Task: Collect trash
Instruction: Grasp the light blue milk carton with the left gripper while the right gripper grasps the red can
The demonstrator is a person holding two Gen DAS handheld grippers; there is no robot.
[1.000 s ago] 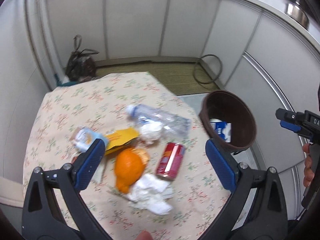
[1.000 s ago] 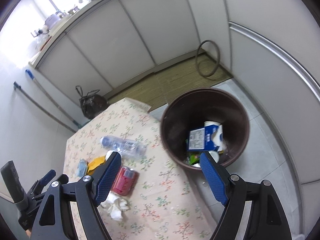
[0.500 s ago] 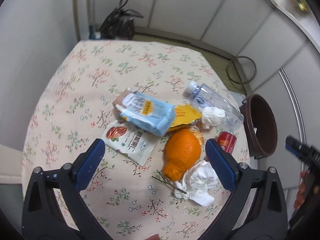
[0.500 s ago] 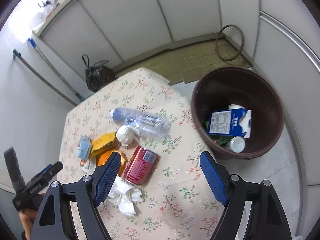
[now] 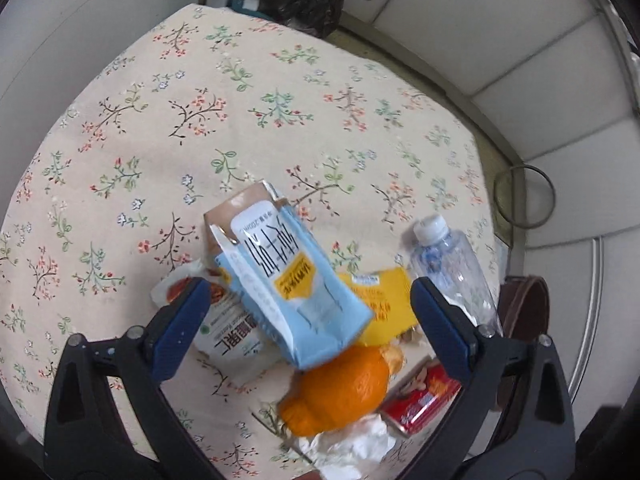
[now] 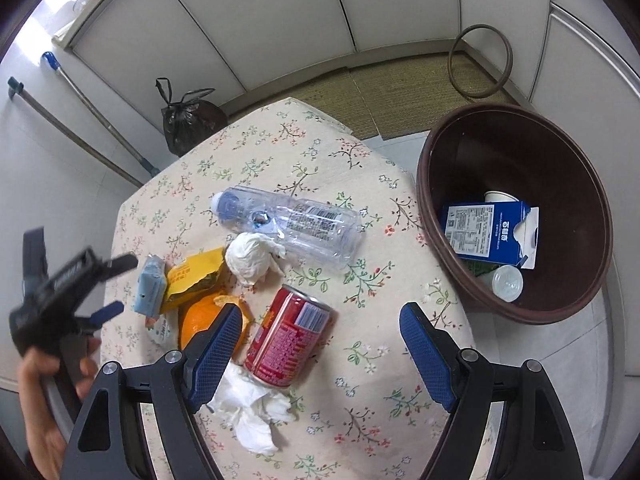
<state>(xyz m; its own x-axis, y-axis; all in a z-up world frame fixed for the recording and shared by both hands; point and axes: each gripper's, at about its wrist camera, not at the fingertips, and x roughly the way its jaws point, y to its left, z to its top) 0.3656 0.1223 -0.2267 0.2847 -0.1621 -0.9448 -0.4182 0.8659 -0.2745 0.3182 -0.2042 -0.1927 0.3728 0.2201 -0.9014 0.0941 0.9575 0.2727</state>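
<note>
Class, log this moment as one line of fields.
left claw: open above pale blue carton | right claw: open above red drinks can | brown round bin: holds dark blue carton

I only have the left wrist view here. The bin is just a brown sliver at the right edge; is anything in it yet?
Observer: Yes. In the right wrist view the brown bin holds a blue carton and cups.
Operator: Is the right gripper holding anything?
Observer: No. The right gripper is open above the table, with the red can lying between its fingers, untouched.
Operator: I see tissue below the orange. Any other?
Observer: A second crumpled tissue lies against the plastic bottle, beside the yellow packet.
</note>
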